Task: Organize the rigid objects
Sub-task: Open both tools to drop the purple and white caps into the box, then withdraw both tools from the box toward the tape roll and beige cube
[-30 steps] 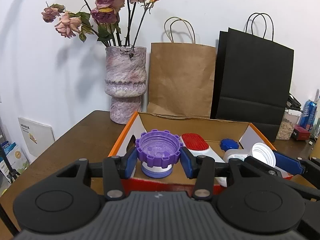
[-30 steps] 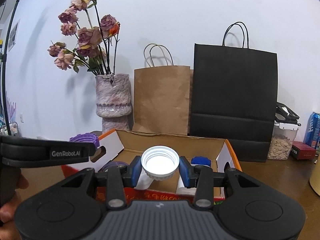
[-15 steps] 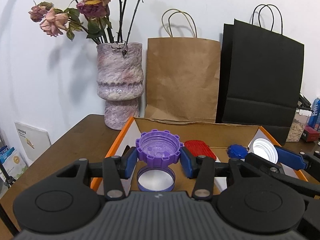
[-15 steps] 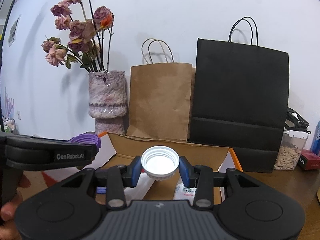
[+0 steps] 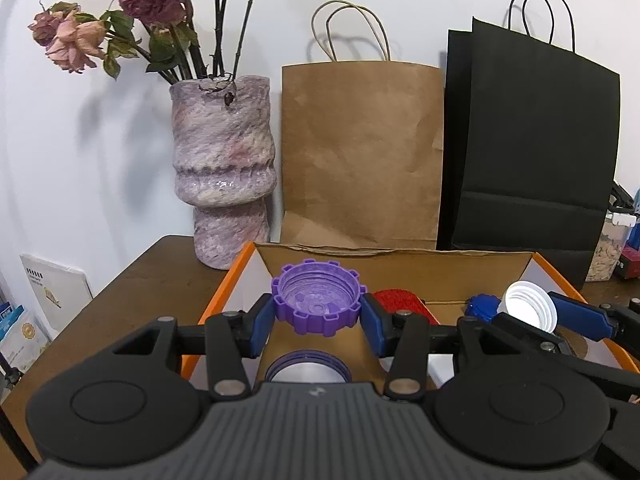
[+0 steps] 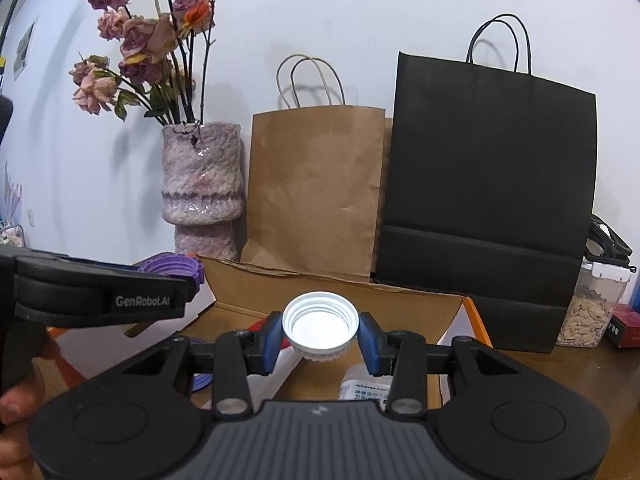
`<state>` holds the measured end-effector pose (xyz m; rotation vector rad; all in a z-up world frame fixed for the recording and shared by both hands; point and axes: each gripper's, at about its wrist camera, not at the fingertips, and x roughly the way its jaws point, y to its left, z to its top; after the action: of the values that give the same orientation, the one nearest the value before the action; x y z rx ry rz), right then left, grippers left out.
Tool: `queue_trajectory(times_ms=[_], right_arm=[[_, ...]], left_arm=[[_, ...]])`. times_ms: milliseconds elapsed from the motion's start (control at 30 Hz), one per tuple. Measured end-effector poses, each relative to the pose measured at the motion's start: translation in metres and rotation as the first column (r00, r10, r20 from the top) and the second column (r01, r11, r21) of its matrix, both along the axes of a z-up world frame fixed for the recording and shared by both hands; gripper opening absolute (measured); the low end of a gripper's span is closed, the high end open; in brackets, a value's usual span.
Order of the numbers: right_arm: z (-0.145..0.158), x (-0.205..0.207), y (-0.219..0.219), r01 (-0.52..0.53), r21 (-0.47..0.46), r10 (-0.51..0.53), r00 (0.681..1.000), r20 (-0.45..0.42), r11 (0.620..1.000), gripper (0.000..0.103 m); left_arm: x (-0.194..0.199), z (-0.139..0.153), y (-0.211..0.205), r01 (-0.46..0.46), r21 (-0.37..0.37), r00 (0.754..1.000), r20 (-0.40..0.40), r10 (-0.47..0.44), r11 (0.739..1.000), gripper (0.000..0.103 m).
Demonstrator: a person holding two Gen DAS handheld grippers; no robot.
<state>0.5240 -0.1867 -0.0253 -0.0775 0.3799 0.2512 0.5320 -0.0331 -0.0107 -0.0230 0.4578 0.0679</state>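
left hand-held gripper (image 5: 318,316) pinches the purple cap (image 5: 318,306) by its ridged rim, right hand-held gripper (image 6: 319,338) the white cap (image 6: 319,326); both look light, stiff, slippery.

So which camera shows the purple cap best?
The left wrist view: the purple cap sits centred, open side up, clamped in the left hand-held gripper. The right wrist view catches only its edge behind that hand-held gripper's body.
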Motion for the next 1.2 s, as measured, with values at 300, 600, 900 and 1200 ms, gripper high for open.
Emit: queue_trajectory(times_ms=[300, 600, 900, 1200], right_arm=[[-0.003, 0.005, 0.000, 0.016, -0.012, -0.017, 1.000, -0.017, 1.000, 0.039], [-0.009, 0.006, -0.008, 0.090, -0.014, -0.091, 0.995, -0.041, 0.996, 0.098], [-0.009, 0.006, -0.010, 0.101, -0.014, -0.102, 0.994, -0.047, 0.995, 0.103], [-0.008, 0.004, -0.009, 0.099, -0.014, -0.100, 0.994, -0.042, 0.995, 0.103]], left_arm=[[0.006, -0.002, 0.001, 0.004, -0.004, 1.000, -0.009, -0.004, 1.000, 0.048], [0.001, 0.000, 0.007, -0.055, 0.006, 0.998, 0.021, 0.055, 0.998, 0.103], [0.001, 0.001, 0.012, -0.056, -0.004, 0.998, 0.009, 0.056, 0.998, 0.103], [0.000, 0.001, 0.012, -0.060, -0.006, 0.998, 0.008, 0.060, 0.998, 0.103]])
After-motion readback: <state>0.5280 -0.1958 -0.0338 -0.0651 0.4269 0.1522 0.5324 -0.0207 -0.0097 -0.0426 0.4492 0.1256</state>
